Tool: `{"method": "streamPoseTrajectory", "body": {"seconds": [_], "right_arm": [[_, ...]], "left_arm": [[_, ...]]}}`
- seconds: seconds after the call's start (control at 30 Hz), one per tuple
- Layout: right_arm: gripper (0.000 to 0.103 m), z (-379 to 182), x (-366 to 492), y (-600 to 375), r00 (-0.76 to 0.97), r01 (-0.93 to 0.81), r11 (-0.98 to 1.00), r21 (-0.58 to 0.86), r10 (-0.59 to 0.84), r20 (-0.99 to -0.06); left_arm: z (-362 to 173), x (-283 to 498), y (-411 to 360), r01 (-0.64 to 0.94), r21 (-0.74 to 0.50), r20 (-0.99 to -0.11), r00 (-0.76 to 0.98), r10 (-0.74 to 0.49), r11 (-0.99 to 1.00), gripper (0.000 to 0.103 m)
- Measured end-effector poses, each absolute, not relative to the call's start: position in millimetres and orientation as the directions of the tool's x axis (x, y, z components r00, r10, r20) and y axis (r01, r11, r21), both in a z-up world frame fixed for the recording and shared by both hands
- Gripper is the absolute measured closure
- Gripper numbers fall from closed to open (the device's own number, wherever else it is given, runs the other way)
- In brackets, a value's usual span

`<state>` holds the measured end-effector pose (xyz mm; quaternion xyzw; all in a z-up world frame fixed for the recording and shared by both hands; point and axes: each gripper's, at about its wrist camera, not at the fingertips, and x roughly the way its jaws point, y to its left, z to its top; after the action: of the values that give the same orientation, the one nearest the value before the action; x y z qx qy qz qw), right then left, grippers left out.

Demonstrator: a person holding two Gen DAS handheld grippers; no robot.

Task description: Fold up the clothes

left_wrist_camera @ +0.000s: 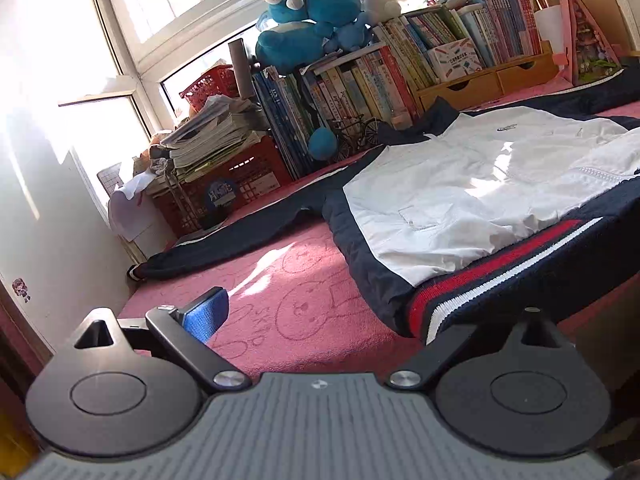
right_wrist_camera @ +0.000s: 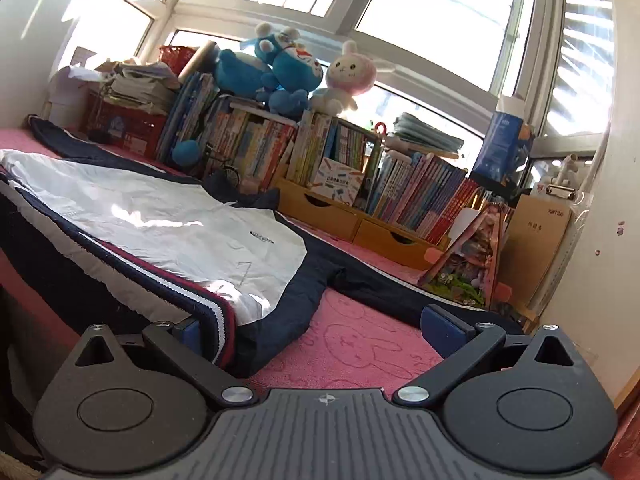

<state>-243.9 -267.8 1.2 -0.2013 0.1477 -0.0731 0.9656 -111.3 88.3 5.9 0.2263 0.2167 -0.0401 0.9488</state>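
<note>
Two grippers sit low over a pink blanket [left_wrist_camera: 304, 276], w/ a navy-and-white jacket [left_wrist_camera: 460, 192] spread flat on it. Left gripper [left_wrist_camera: 360, 316]: jaws wide apart, nothing gripped. Its left finger pad [left_wrist_camera: 206, 316] shows blue over bare blanket; the right finger is hidden behind the jacket's striped hem [left_wrist_camera: 492, 276], which lies just ahead and to the right of the jaws. One sleeve [left_wrist_camera: 224, 236] stretches out ahead-left of the jaws.

Right gripper [right_wrist_camera: 324, 332]: jaws also wide apart, holding nothing. The hem corner [right_wrist_camera: 222, 320] lies between the jaws, just beside the left finger pad [right_wrist_camera: 190, 332]; can't tell if they touch. Right finger pad [right_wrist_camera: 444, 332] sits over blanket near the other sleeve [right_wrist_camera: 384, 280]. Far ahead of both: books [right_wrist_camera: 420, 196] in a row, w/ plush toys [right_wrist_camera: 280, 72] on top, under a window [right_wrist_camera: 436, 12].
</note>
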Motion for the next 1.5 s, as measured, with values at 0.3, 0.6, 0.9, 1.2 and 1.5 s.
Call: {"method": "streamPoseTrajectory", "body": {"seconds": [0.3, 0.6, 0.9, 1.2, 1.5], "right_arm": [[0.0, -48.7, -249.0, -251.7, 0.925, -0.056, 0.716, -0.696, -0.224, -0.306], [0.0, -24.2, -253.5, -273.5, 0.927, -0.104, 0.721, -0.686, -0.179, -0.329], [0.0, -27.1, -217.2, -265.3, 0.811, -0.3, 0.839, -0.455, -0.026, -0.584], [0.0, 27.6, -178.3, -294.5, 0.696, -0.513, 0.858, -0.015, 0.406, -0.592], [0.0, -10.5, -106.3, -241.9, 0.849, -0.418, 0.901, 0.119, 0.434, -0.303]], "left_arm": [[-20.5, -104.0, 87.7, 0.314, 0.488, -0.516, 0.856, -0.021, 0.814, 0.003], [-5.4, -101.6, 93.8, 0.384, 0.522, -0.546, 0.837, -0.048, 0.762, 0.0], [-6.6, -96.8, 90.2, 0.538, 0.326, -0.647, 0.726, -0.231, 0.777, 0.004], [50.1, -105.2, 125.3, 0.711, 0.075, -0.538, 0.619, -0.572, 0.699, 0.003], [23.1, -41.8, 71.5, 0.661, -0.02, -0.411, 0.679, -0.609, 0.75, 0.004]]}}
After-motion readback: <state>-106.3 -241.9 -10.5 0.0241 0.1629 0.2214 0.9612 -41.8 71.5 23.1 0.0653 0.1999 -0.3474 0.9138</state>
